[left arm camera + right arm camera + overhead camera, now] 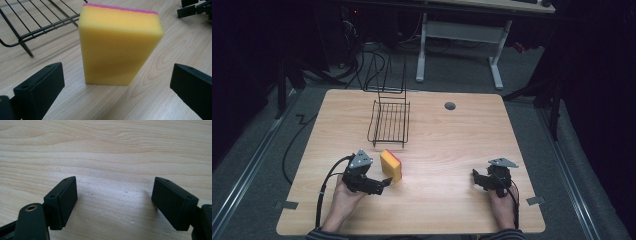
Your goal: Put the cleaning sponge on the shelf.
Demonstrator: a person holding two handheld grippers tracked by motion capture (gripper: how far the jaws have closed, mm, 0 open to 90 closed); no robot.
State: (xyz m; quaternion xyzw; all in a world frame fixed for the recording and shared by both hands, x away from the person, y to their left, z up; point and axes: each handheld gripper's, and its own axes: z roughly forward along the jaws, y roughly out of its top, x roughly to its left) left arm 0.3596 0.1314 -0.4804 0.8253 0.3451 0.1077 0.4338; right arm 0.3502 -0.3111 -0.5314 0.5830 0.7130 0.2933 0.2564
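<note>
Left gripper [117, 87]: fingers spread, released, flanking upright yellow foam sponge [117, 47], pink top layer.
Right gripper [113, 202]: fingers released over bare woodgrain surface [107, 150].
High view: black wire rack [389, 122] behind sponge.

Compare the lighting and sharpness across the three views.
High view: the table is lit, its surroundings nearly black, detail soft. Left gripper view: the sponge evenly lit and sharp, near jaws softer. Right gripper view: bright wood grain, faint shadow between the open jaws.

Wire rack [389, 121], wooden table [452, 145]
</note>
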